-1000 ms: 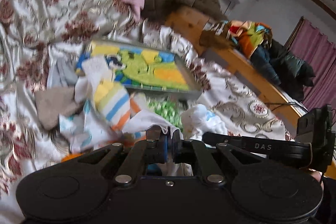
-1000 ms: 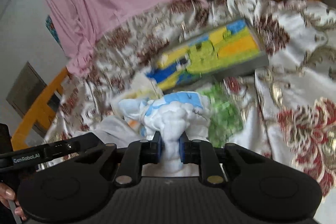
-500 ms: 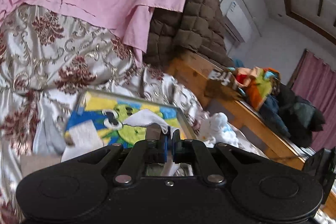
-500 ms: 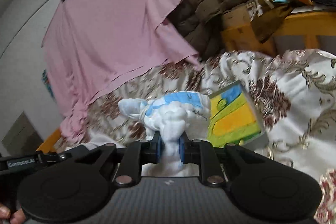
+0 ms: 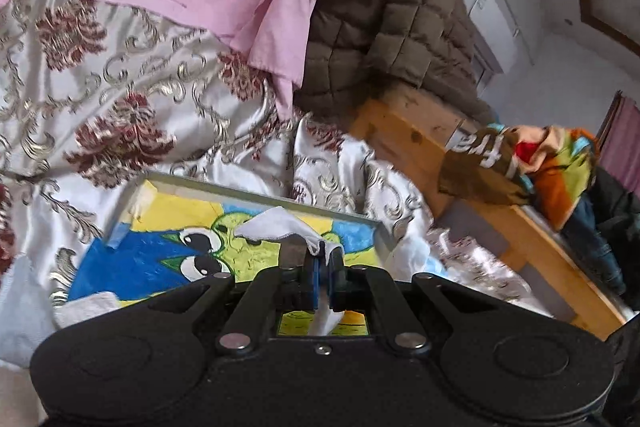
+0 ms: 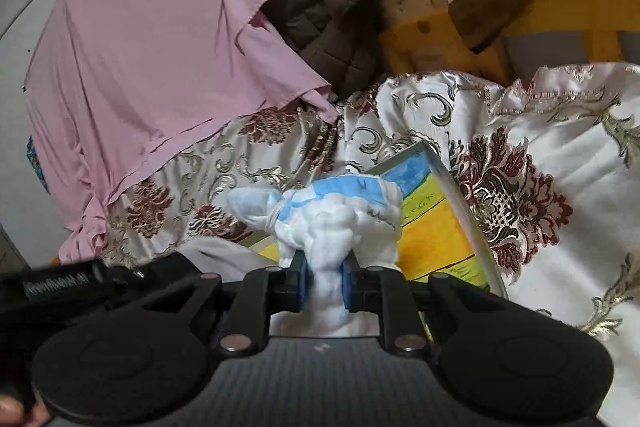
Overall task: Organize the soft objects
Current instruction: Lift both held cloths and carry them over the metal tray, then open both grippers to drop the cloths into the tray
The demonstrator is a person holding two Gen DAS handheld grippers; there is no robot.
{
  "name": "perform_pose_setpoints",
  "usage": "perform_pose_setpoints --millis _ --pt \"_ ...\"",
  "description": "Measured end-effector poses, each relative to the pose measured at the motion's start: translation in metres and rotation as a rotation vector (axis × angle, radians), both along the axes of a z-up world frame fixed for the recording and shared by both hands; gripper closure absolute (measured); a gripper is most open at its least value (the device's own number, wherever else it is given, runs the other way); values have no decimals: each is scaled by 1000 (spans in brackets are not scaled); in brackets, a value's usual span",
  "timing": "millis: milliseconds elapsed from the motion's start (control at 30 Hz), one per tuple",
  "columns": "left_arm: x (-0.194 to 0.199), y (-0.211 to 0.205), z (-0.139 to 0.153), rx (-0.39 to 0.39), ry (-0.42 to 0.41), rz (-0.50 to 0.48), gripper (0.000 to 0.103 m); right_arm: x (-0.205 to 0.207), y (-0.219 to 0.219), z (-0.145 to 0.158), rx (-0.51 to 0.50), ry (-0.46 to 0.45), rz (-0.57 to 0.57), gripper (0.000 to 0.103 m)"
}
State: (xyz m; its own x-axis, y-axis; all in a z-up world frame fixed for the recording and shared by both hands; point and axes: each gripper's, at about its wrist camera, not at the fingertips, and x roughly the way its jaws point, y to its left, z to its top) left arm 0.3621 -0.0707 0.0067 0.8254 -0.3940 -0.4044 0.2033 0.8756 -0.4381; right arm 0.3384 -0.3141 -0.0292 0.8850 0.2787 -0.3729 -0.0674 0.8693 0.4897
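The lower half of both views is taken up by the black gripper bodies, so whatever lies directly beneath them is hidden. In the left view the tray (image 5: 256, 191) is cut off at its near edge by the left gripper (image 5: 323, 263), and only part of its painted floor, a green cartoon face with two eyes on blue and yellow, is seen. The left gripper's fingers are pressed together on a thin white cloth (image 5: 276, 225); one corner stands up above the pads and a strip hangs below them, over the tray. A second pale cloth (image 5: 86, 303) at the tray's near left corner is half hidden.

In the right view the right gripper (image 6: 324, 281) is clamped on a white-and-blue bundle (image 6: 340, 211), squeezed narrow between the blue pads and held above the tray (image 6: 460, 203), of which only one corner and rim are shown. Small dark marks on the bundle are too blurred to be read.

White letters on a brown garment (image 5: 486, 163) on the wooden frame (image 5: 408, 131) are folded and only partly seen; something like "fre" can be made out. Pale print on the left gripper's side bar (image 6: 56, 281), at the left edge of the right view, is too smeared to be read. A fingertip (image 6: 12, 413) is cut off at the bottom left corner.
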Motion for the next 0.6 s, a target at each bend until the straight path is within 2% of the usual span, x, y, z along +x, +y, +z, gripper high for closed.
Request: perform_pose_setpoints --millis 167,367,567,600 --pt "17 -7 -26 14 69 15 100 20 7 -12 -64 64 -5 84" --pt "25 -5 -46 98 170 25 99 32 19 -19 -122 138 9 80" --pt "26 -5 -57 181 250 41 95 33 25 -20 -154 168 31 66" --pt "24 -4 -58 197 251 51 91 33 25 -19 -159 167 29 59"
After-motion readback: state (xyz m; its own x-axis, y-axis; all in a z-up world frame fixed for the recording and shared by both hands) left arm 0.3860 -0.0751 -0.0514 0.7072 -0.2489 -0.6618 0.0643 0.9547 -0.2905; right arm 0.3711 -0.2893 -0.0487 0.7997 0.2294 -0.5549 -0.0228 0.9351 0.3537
